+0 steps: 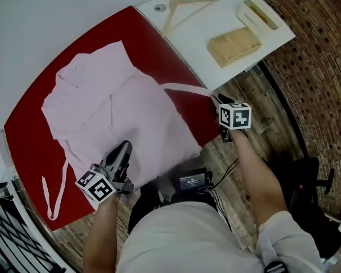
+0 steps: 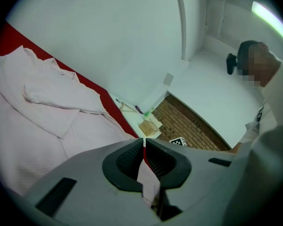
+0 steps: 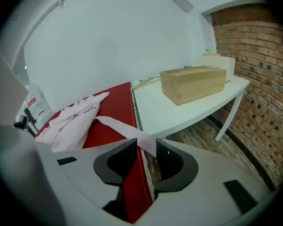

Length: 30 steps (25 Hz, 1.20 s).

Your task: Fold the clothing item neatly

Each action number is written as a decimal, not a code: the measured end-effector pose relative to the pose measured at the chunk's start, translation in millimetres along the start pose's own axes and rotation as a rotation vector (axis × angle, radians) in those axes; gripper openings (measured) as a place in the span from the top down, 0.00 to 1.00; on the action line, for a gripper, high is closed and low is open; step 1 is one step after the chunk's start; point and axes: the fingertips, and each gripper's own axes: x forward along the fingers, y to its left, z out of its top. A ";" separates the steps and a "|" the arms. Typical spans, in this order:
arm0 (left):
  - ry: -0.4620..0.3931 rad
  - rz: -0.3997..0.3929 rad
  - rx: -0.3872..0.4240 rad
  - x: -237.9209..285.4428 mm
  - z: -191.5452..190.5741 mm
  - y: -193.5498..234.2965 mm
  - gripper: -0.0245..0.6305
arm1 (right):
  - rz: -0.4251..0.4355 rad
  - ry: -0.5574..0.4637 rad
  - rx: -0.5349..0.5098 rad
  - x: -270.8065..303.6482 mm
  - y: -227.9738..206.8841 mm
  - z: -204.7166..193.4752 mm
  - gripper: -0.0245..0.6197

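With left gripper [image 2: 145,147] clamped on the pink robe [image 1: 131,112] near hem and right gripper [image 3: 146,149] jaws slightly parted around the belt [image 3: 115,125], we should re-pinch it before folding.

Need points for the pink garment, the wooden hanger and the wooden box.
pink garment [image 1: 131,110]: head view, middle of its spread-out body.
wooden hanger [image 1: 194,1]: head view, on its upper arm.
wooden box [image 3: 193,86]: right gripper view, on its long side face.
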 end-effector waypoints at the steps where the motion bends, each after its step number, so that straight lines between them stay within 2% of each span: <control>1: 0.002 0.004 0.000 1.5 -1.1 -1.1 0.93 | 0.020 0.009 0.024 5.4 -1.5 -1.4 0.79; 6: 0.006 0.023 -0.003 4.3 -5.3 -4.0 0.93 | 0.109 0.033 0.128 23.0 0.4 -0.3 0.77; 11: 0.009 0.033 -0.017 3.3 -9.7 -1.6 0.93 | 0.215 0.044 0.301 26.2 0.4 -1.2 0.78; 13: 0.012 0.032 -0.025 3.0 -12.3 -0.7 0.93 | 0.240 0.049 0.324 25.7 0.8 -2.1 0.80; 18: 0.017 0.027 -0.037 2.3 -12.7 1.3 0.93 | 0.222 0.059 0.249 21.4 4.0 3.8 0.91; 22: 0.018 0.019 -0.043 0.7 -12.6 2.9 0.93 | 0.186 0.042 0.189 11.8 5.3 14.7 0.91; 30: 0.005 -0.008 -0.053 -4.8 -13.4 3.0 0.93 | 0.080 -0.061 -0.044 -20.1 22.5 56.4 0.92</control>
